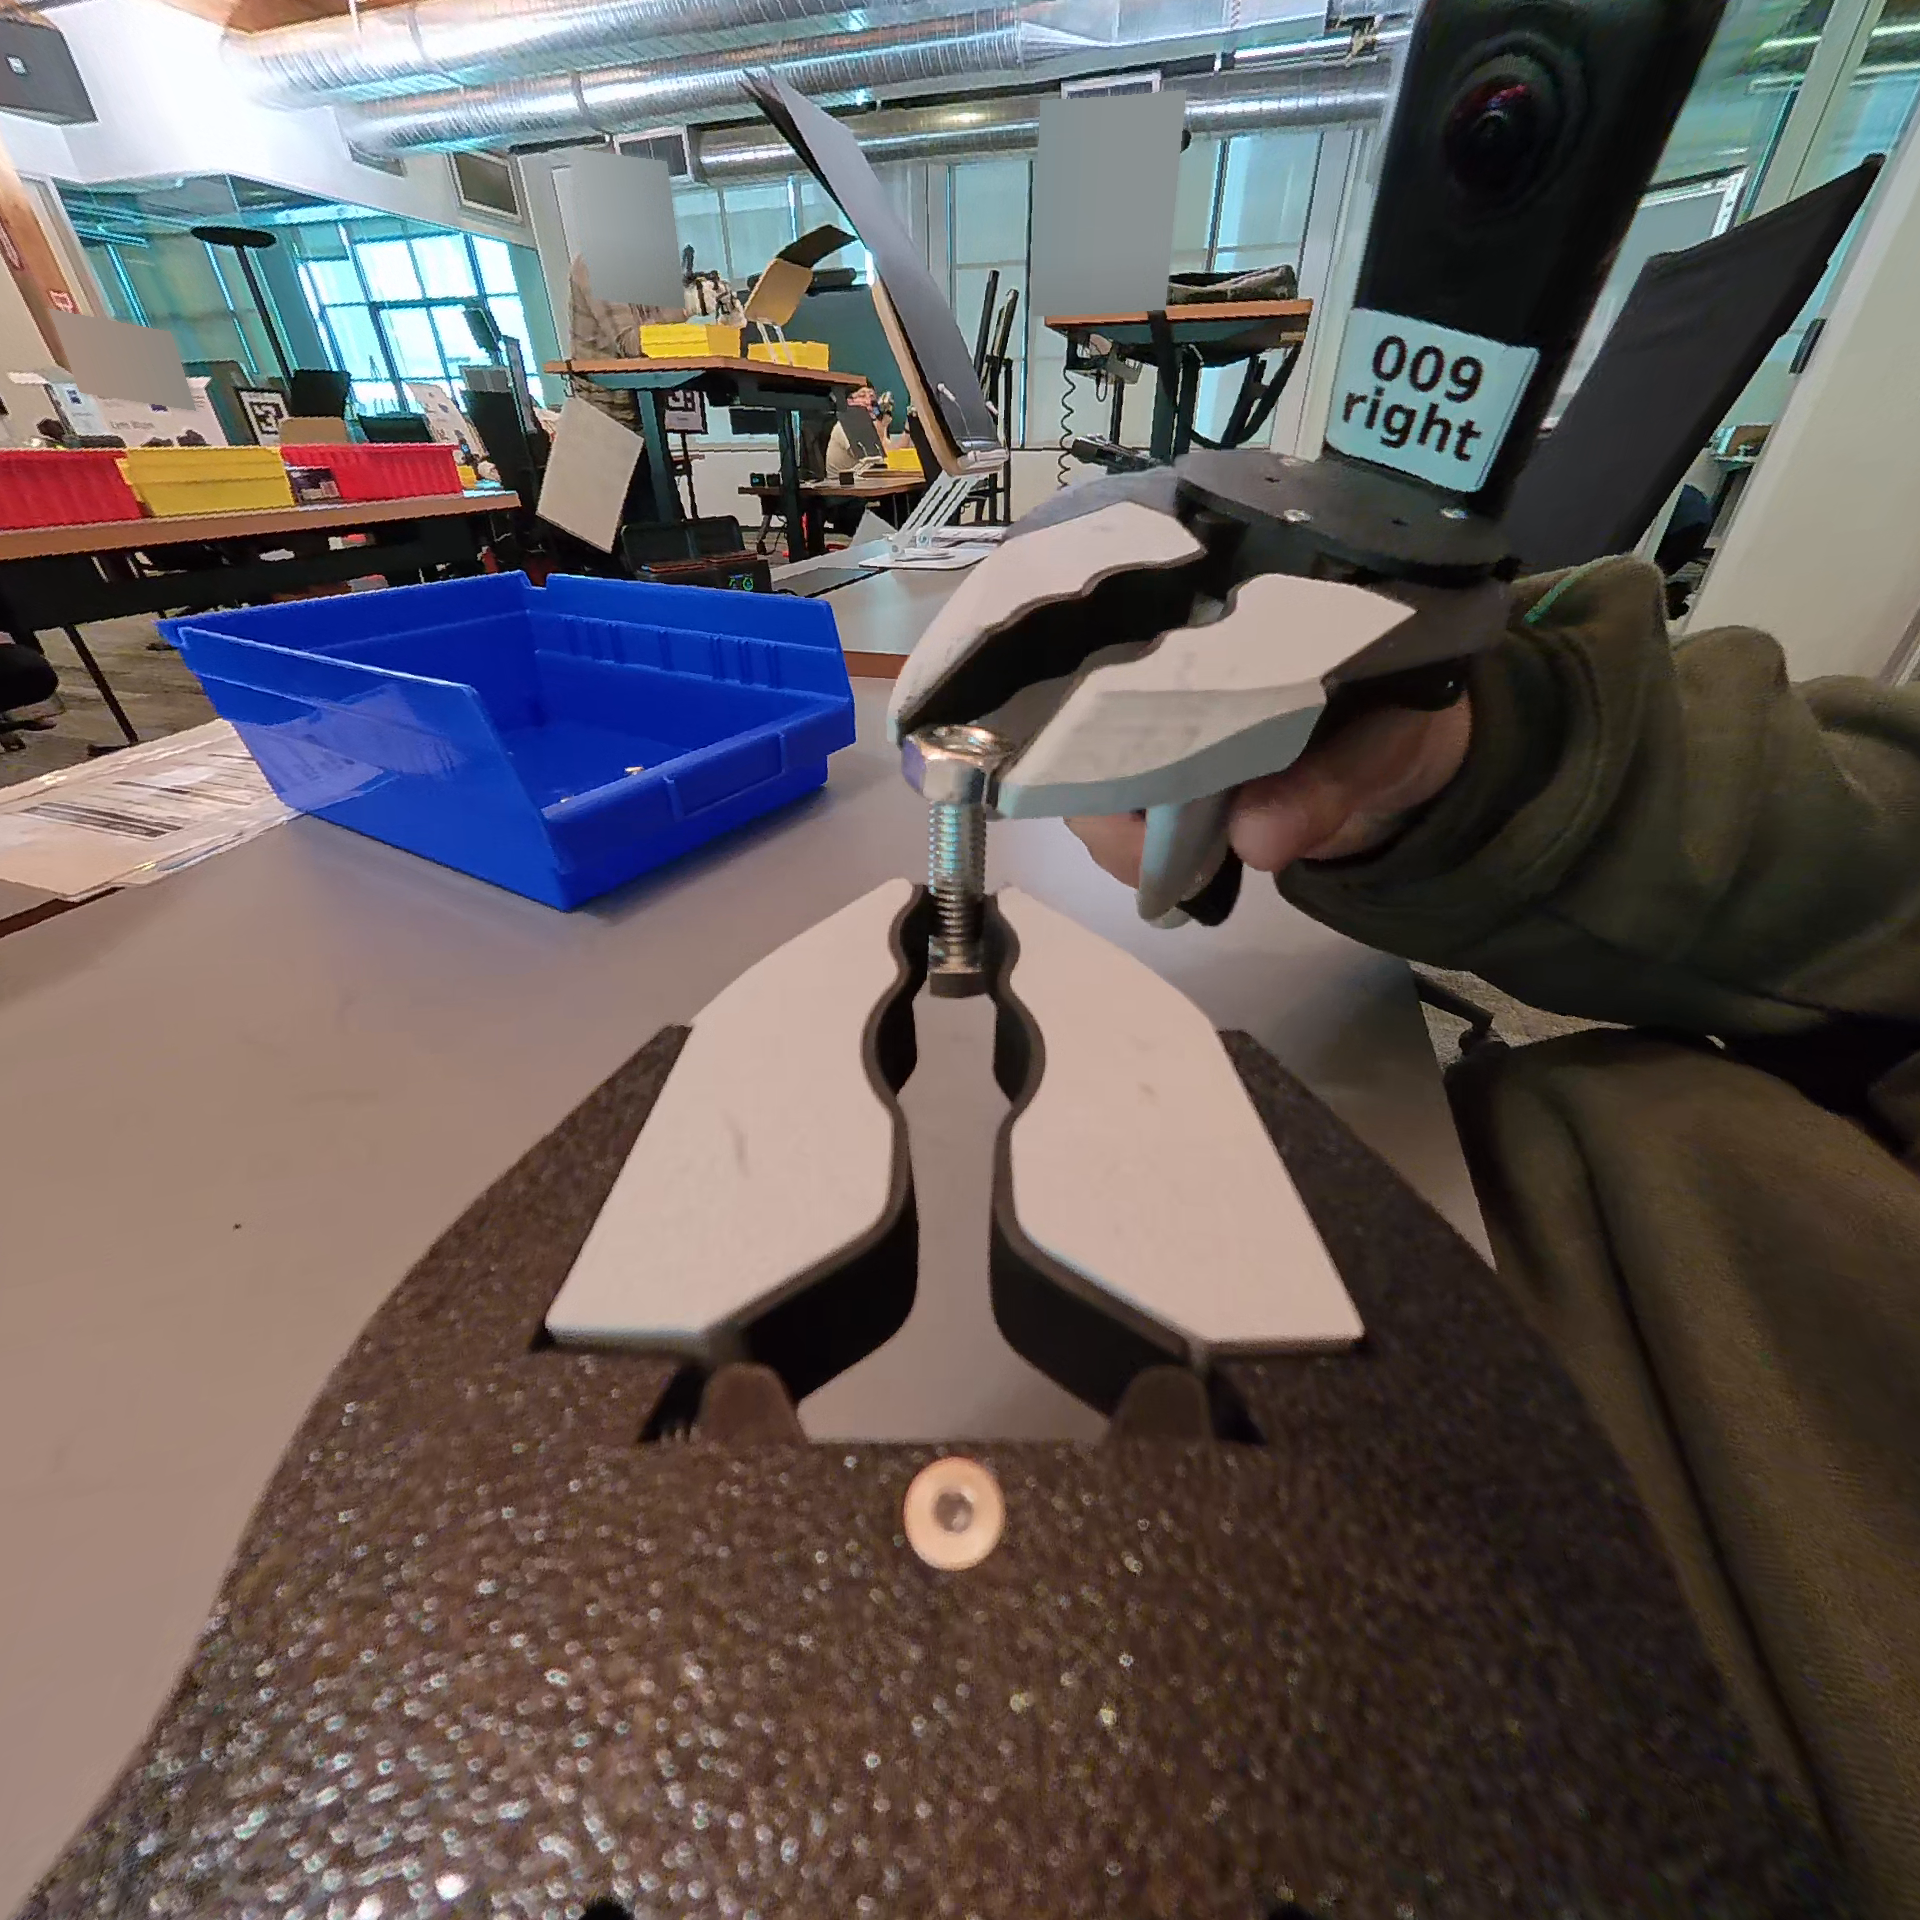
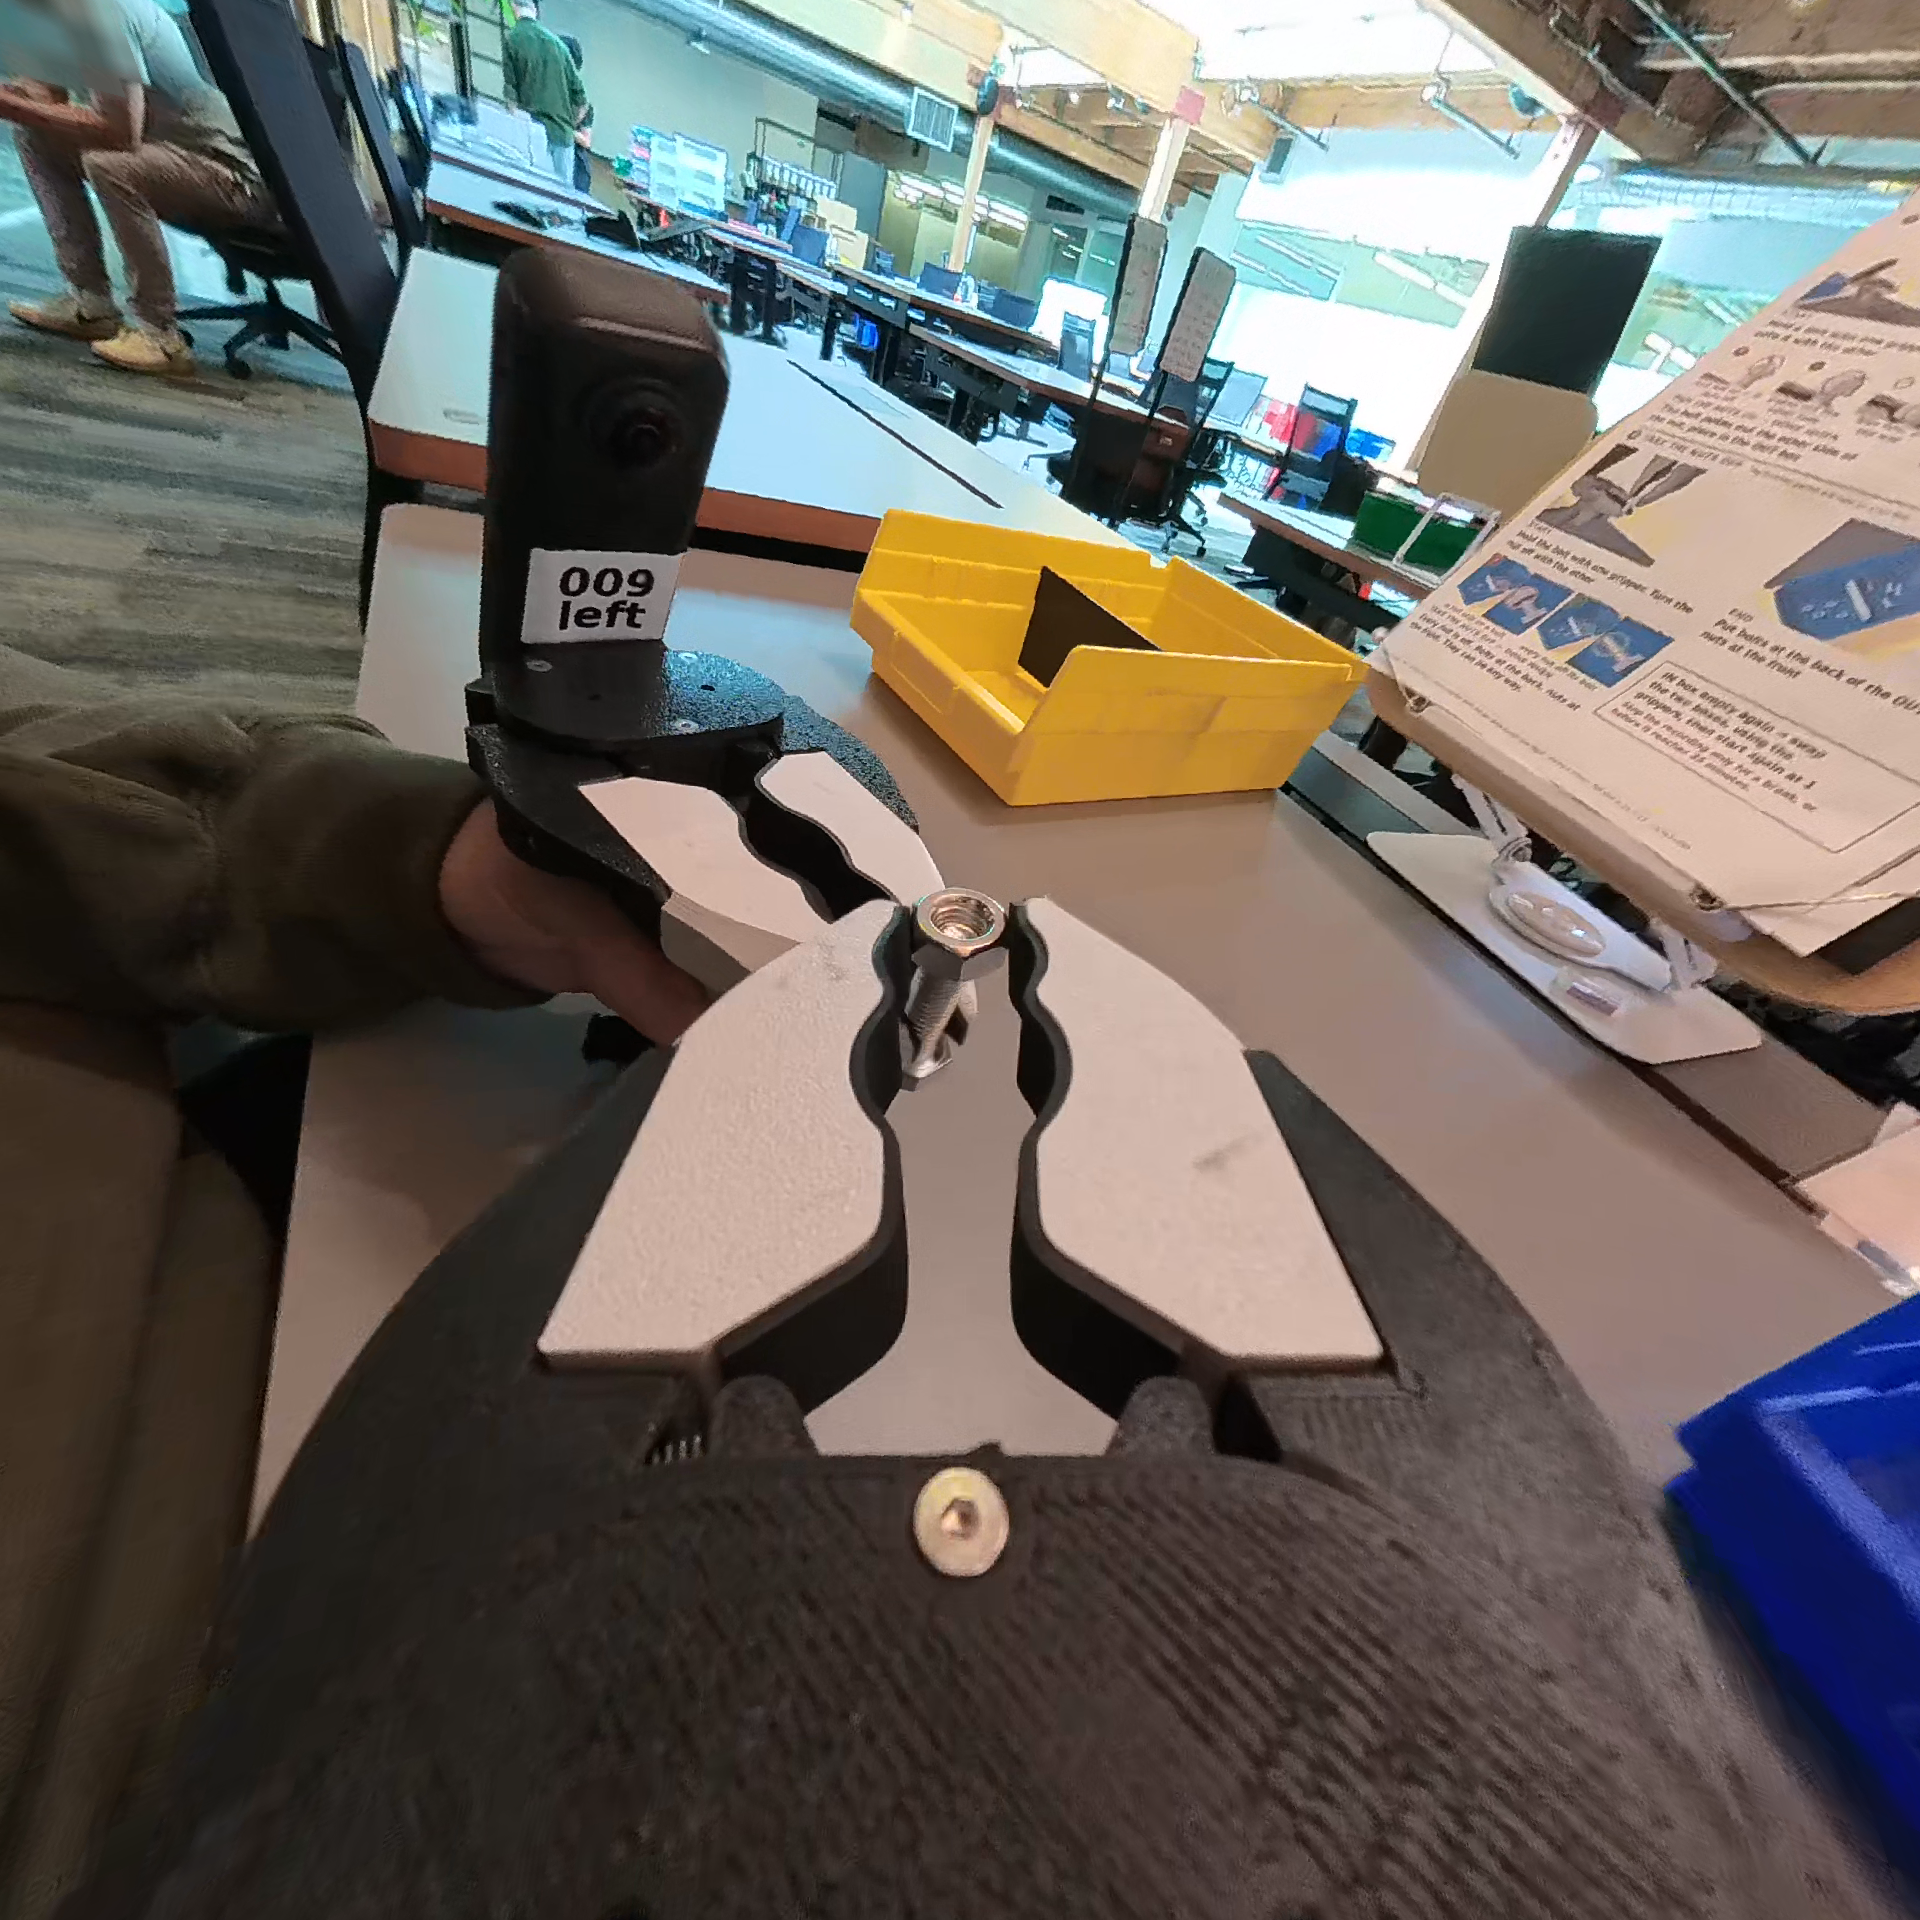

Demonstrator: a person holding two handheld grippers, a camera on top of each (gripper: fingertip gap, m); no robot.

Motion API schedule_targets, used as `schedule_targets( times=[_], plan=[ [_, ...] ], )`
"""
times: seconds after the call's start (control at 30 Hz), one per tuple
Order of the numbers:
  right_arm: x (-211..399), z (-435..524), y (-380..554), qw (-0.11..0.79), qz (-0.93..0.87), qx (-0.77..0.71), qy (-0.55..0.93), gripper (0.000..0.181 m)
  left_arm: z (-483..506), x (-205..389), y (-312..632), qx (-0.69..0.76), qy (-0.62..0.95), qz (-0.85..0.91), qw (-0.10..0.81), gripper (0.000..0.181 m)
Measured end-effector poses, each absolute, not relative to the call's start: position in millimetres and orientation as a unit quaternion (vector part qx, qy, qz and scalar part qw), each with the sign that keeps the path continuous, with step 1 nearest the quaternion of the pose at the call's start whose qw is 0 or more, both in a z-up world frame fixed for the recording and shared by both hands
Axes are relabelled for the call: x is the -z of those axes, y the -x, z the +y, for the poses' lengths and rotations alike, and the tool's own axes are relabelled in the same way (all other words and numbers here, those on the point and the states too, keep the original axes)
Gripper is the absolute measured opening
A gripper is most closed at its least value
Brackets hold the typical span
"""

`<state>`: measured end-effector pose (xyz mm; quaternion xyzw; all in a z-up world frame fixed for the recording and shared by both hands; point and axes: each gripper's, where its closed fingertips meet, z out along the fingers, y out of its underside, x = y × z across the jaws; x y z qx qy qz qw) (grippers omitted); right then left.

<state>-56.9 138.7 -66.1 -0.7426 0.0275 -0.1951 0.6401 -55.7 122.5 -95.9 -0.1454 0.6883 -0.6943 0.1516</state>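
A silver bolt (image 1: 956,842) stands upright between both grippers above the grey table (image 1: 312,1039). My left gripper (image 1: 954,920) is shut on the bolt's lower end, at its head. My right gripper (image 1: 956,767) comes in from the upper right and is shut on a hex nut (image 1: 954,750) at the top of the thread. In the right wrist view my right gripper (image 2: 958,930) clamps the nut (image 2: 958,923), and the bolt (image 2: 928,1023) hangs below it. The left gripper's fingers (image 2: 717,852) reach in from the left, with their tips hidden behind my right finger.
A blue bin (image 1: 520,727) sits on the table left of the grippers, and its corner shows in the right wrist view (image 2: 1818,1507). A yellow bin (image 2: 1091,665) stands farther back. A printed sheet on a stand (image 2: 1683,623) is at the right. Papers (image 1: 114,810) lie at the left edge. Only a small space, under 4 cm, lies between the two pairs of fingers.
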Motion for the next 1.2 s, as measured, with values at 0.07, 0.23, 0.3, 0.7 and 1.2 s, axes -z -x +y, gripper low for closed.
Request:
schedule_targets(
  times=[0.07, 0.23, 0.3, 0.7, 1.2],
  plan=[
    [65.7, 139.4, 56.6, 0.651, 0.047, 0.168, 0.738, 0.018, 123.0, 95.6, 55.5, 0.695, 0.146, 0.687, 0.153, 0.009],
    [65.9, 139.8, 55.8, 0.672, 0.107, 0.080, 0.728, 0.018, 123.2, 96.0, 55.4, 0.693, 0.145, 0.689, 0.154, 0.009],
    [66.9, 138.7, 55.8, 0.671, 0.108, 0.074, 0.730, 0.018, 122.4, 96.8, 55.5, 0.690, 0.144, 0.692, 0.156, 0.009],
    [71.7, 135.7, 57.9, 0.631, 0.093, 0.091, 0.765, 0.018, 119.1, 100.9, 56.9, 0.675, 0.134, 0.707, 0.161, 0.009],
    [70.7, 130.7, 55.5, 0.631, 0.099, 0.087, 0.764, 0.040, 121.8, 96.3, 56.0, 0.691, 0.141, 0.692, 0.157, 0.009]
  ],
)
